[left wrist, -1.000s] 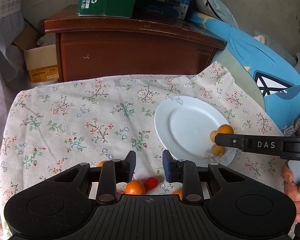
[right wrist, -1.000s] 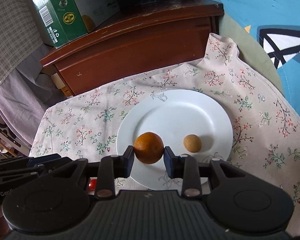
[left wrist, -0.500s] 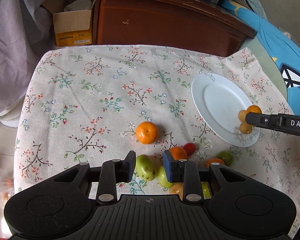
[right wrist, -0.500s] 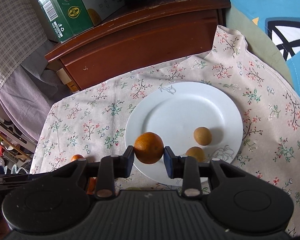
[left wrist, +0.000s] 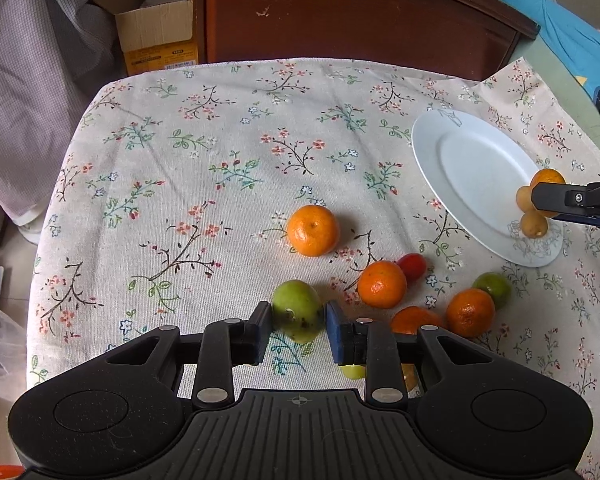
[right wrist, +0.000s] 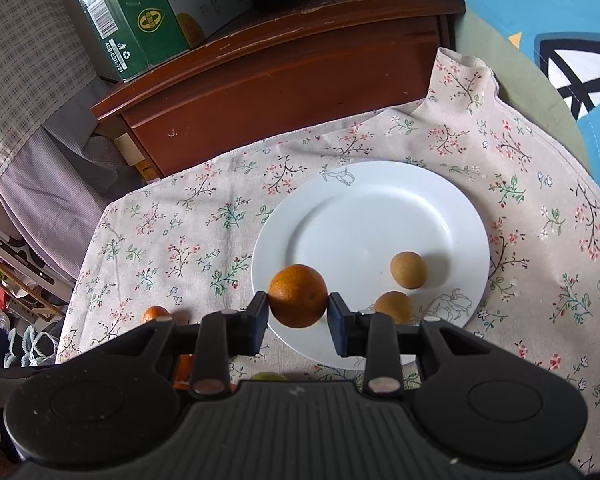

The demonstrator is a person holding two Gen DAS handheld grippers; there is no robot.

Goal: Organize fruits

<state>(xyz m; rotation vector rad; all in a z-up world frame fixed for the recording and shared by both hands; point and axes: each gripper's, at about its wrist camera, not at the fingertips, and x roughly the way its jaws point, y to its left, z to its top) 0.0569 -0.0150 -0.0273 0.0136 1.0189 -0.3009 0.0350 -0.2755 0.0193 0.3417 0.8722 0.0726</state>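
- Your left gripper (left wrist: 298, 330) has dropped toward the flowered cloth (left wrist: 204, 168); a green fruit (left wrist: 298, 311) now sits between its jaws, which have narrowed a little, left pad apparently touching; grip unclear.
- Your right gripper (right wrist: 297, 317) keeps an orange (right wrist: 298, 295) pinched above the near rim of the white plate (right wrist: 364, 216).
- Two small brown fruits (right wrist: 408, 269) lie on that plate.

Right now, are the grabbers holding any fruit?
Yes. The right gripper pinches an orange by its sides, above the plate. The left gripper clasps a green fruit by its sides.
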